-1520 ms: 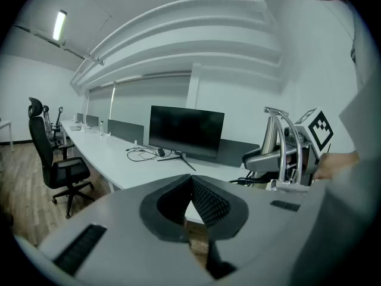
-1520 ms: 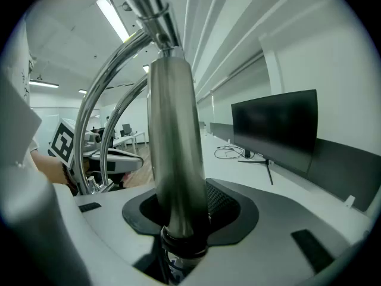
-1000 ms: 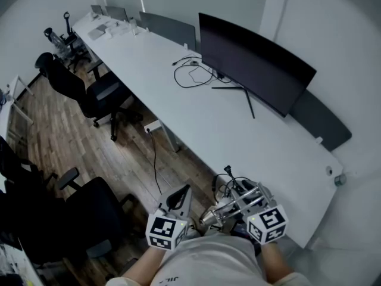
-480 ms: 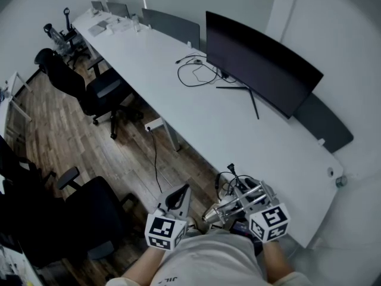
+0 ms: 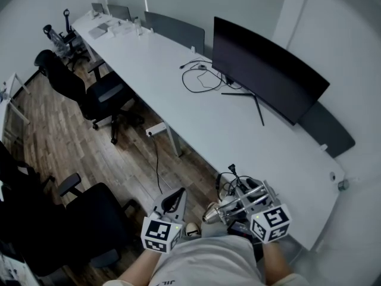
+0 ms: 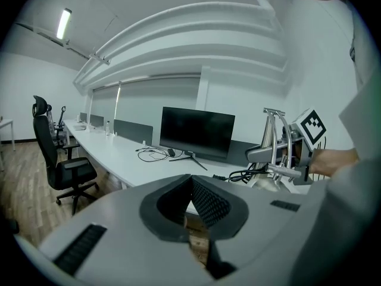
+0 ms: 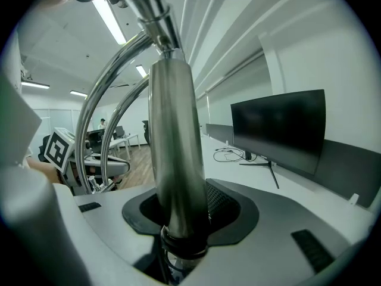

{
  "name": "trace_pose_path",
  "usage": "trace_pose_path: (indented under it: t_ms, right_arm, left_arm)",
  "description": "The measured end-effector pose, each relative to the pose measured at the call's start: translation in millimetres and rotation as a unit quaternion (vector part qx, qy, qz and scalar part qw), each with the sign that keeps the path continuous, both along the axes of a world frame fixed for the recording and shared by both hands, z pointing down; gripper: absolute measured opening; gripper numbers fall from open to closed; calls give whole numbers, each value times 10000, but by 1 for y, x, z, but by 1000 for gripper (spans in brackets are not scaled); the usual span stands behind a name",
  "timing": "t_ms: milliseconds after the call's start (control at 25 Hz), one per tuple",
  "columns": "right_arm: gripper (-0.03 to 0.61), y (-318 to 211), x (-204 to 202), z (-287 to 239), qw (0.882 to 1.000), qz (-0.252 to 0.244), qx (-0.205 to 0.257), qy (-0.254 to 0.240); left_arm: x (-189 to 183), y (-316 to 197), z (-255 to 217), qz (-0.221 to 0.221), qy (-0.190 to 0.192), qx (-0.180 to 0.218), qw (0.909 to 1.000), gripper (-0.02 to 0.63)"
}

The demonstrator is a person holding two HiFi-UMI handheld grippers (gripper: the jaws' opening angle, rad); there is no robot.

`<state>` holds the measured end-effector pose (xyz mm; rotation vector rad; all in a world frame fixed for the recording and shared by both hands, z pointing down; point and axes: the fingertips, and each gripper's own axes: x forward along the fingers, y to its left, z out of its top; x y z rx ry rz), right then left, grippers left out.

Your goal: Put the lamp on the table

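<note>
Your right gripper is clamped on the lamp, stem upright. The long white table is just ahead. Left gripper has its jaws together, empty.

There is one lamp, one monitor and one long white table. At least three black office chairs can be counted.
</note>
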<state>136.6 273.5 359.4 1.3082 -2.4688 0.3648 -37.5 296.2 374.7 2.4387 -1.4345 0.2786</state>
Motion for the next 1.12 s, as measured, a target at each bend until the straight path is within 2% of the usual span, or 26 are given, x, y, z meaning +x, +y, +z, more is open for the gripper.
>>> trace_pose_path:
  t_ms: [440,1120]
  right_arm:
    - [167,-57,-19,13,9997,-207,-87,83]
    - [167,-202,-30,2,9985,-543,26,4]
  left_arm:
    - [-16,-52,9,-167,30,-18,9999,5]
    - [-23,-188,-12,-548,-44,90,9984,5]
